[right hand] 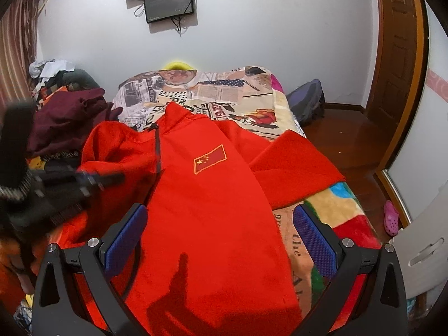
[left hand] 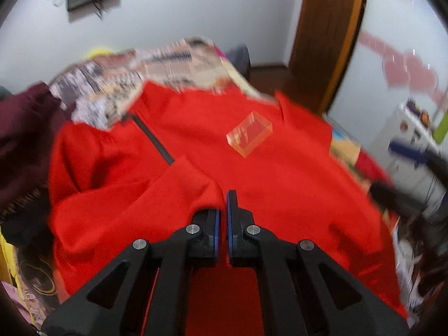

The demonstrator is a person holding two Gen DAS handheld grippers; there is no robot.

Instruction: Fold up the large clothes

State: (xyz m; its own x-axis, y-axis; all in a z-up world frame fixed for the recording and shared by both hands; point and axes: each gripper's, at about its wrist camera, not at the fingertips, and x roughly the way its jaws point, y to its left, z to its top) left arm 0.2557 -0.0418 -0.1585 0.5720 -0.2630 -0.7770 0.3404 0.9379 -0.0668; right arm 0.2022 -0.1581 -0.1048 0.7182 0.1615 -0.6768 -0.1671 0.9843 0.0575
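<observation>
Pinching a fold of red fleece, the left gripper (left hand: 223,210) was seen with its fingers nearly together on the cloth, while the right gripper (right hand: 219,235) was held wide apart above the same red jacket (right hand: 207,201), gripping nothing. Ahead of both, the jacket was spread across the printed bedspread (right hand: 212,95), its flag patch (right hand: 210,158) facing up. Soft, limp, fairly bulky fabric was judged likely; hems and sleeve ends were thought best grasped.

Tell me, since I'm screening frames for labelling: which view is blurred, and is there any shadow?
Left wrist view: motion-smeared, the red jacket and bedspread soft. Right wrist view: mostly sharp, flag patch crisp; dark shadow on the jacket hem; left hand-held gripper blurred.
</observation>
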